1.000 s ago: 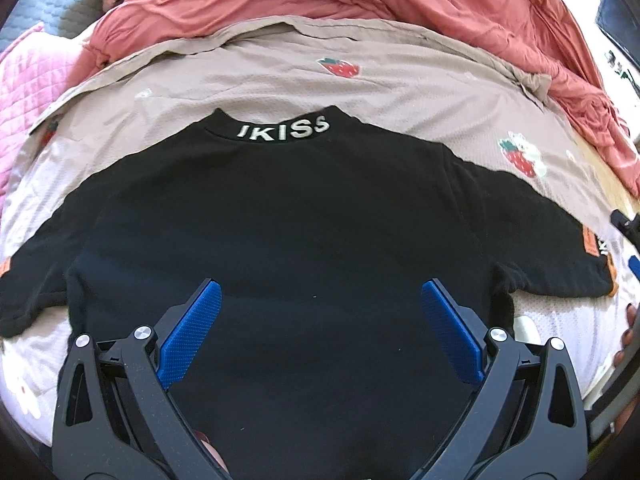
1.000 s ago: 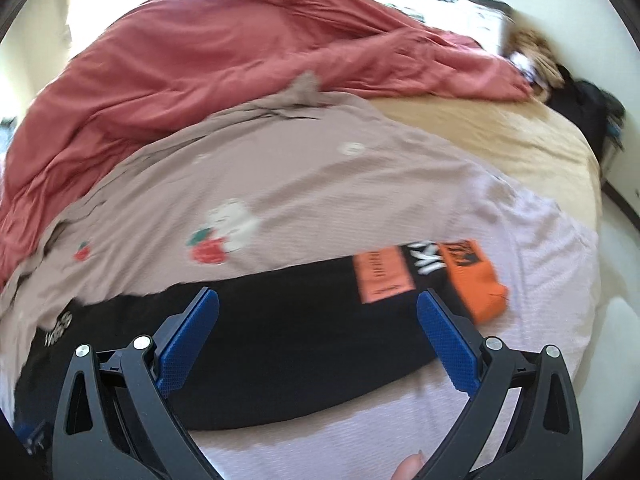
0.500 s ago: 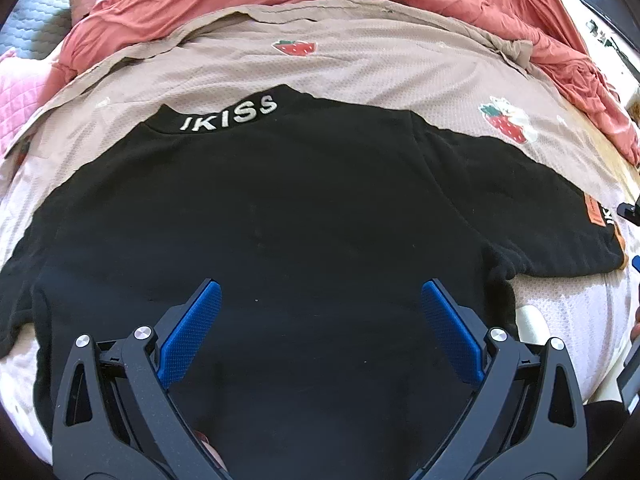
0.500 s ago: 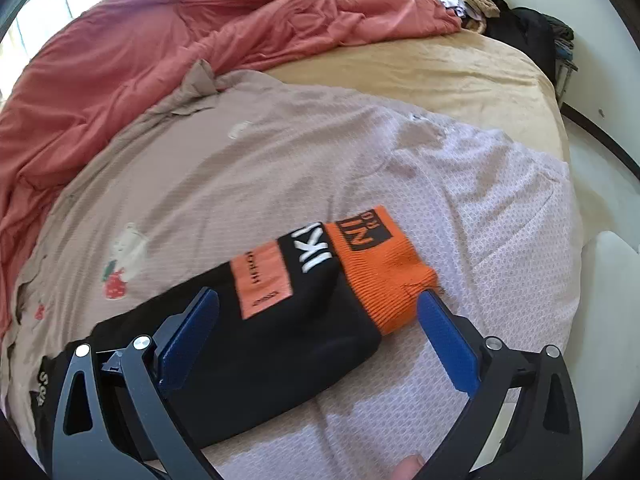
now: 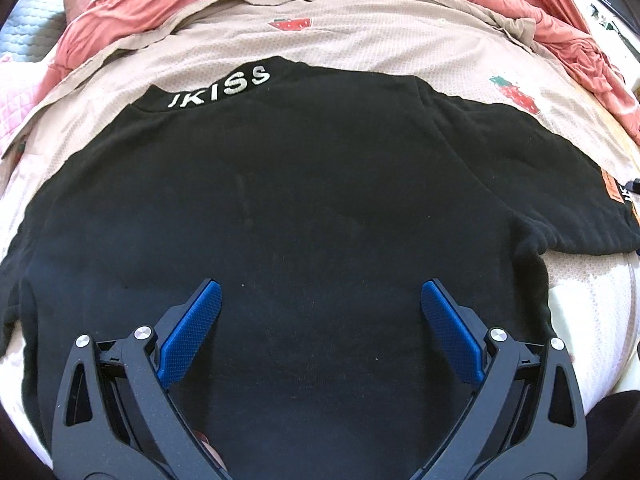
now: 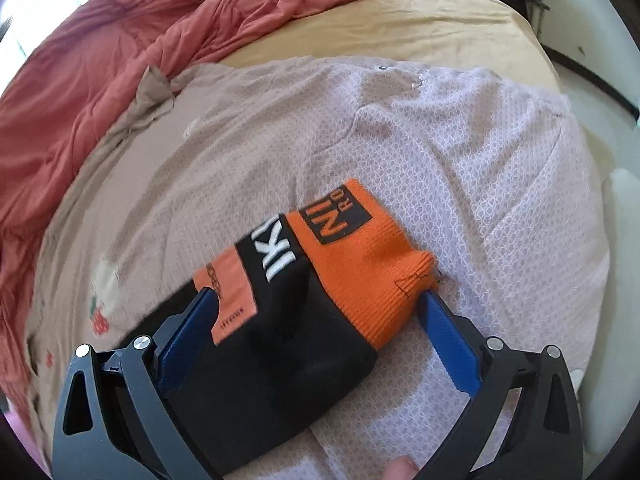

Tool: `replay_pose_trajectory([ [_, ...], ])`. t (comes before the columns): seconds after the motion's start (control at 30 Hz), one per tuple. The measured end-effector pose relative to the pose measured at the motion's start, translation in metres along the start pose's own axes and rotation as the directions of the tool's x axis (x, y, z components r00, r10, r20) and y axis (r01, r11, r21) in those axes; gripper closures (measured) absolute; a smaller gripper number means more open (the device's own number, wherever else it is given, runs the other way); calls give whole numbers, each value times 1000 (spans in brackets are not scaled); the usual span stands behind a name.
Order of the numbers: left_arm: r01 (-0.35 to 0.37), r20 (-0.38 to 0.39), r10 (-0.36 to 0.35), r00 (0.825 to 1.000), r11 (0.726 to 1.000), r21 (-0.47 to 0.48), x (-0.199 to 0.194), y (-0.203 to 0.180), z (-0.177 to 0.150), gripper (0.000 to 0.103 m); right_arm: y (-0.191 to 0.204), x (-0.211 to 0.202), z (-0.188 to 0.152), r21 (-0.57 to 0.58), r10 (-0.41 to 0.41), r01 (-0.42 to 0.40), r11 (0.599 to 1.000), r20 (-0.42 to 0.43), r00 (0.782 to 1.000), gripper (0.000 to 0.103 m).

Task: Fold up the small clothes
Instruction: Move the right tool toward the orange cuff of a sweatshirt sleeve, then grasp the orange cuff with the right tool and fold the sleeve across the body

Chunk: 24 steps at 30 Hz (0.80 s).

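A small black T-shirt (image 5: pixel 304 200) lies flat, back up, on a beige strawberry-print sheet (image 5: pixel 360 44). White letters run along its collar (image 5: pixel 224 86). My left gripper (image 5: pixel 320 304) is open and empty, hovering over the shirt's lower middle. The shirt's right sleeve (image 6: pixel 280 340) has an orange cuff (image 6: pixel 364 264) and an orange label. My right gripper (image 6: pixel 320 308) is open and straddles this sleeve, with the cuff between its blue pads (image 6: pixel 448 336).
A rumpled red blanket (image 6: pixel 100 60) lies along the far side of the bed. A tan sheet (image 6: pixel 420 28) covers the far right. The bed's right edge (image 6: pixel 616 240) is close. Pink quilted fabric (image 5: pixel 16 92) is at the left.
My right gripper moved forward and down onto the sleeve, so the orange cuff now sits between its open fingers. My left gripper drifted slightly left over the shirt.
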<state>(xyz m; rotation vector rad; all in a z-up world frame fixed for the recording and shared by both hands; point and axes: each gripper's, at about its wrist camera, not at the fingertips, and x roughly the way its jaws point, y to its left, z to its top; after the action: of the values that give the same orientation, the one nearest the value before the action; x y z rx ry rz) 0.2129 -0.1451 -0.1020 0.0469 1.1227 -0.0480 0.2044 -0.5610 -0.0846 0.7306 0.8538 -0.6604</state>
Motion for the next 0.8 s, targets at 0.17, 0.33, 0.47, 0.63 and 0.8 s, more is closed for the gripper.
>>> replay_pose_trajectory([
  [0.17,10,5,-10,1000,1000,-9,-1,3,-1,9,-5,-4,7,24,33,-34,999,33,999,51],
  [0.33,18,7,-18,1000,999,-27,-2,7,-1,9,-7,-15,10,41,132,-134,990,52,990,74],
  [0.47,47,32,-45,998,997,-63,-13,14,-1,9,15,-38,6,-46,260,-257,965,81,962,90],
  [0.63,56,70,-48,996,991,-121,-33,36,-6,9,81,-78,-22,-318,458,-413,853,80,885,94],
  [0.8,51,88,-34,996,978,-200,-46,70,-12,9,142,-92,-75,-485,556,-505,714,-45,830,94],
])
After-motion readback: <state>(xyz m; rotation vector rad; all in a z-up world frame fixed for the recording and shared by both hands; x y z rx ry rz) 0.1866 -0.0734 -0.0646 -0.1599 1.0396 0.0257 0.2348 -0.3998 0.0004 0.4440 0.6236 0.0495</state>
